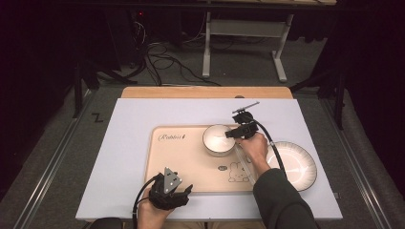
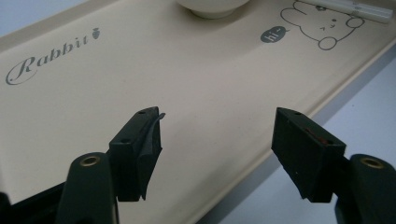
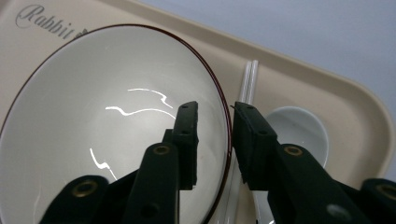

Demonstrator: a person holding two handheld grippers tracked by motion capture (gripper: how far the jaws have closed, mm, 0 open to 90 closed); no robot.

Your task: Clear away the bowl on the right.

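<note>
Right gripper (image 3: pixel 215 116) jaws slightly parted astride bowl (image 3: pixel 93 140) rim, left gripper (image 2: pixel 217 135) jaws wide over tray (image 2: pixel 196 84) edge

Our right gripper (image 1: pixel 235 134): black body, black cable, grey plate on top. Our left gripper (image 1: pixel 179 190): black, grey three-cornered plate, looping black cable. Jaws: matte black blocks, brass-ringed pivot holes. Right sleeve (image 1: pixel 282 200): dark green-grey.
</note>
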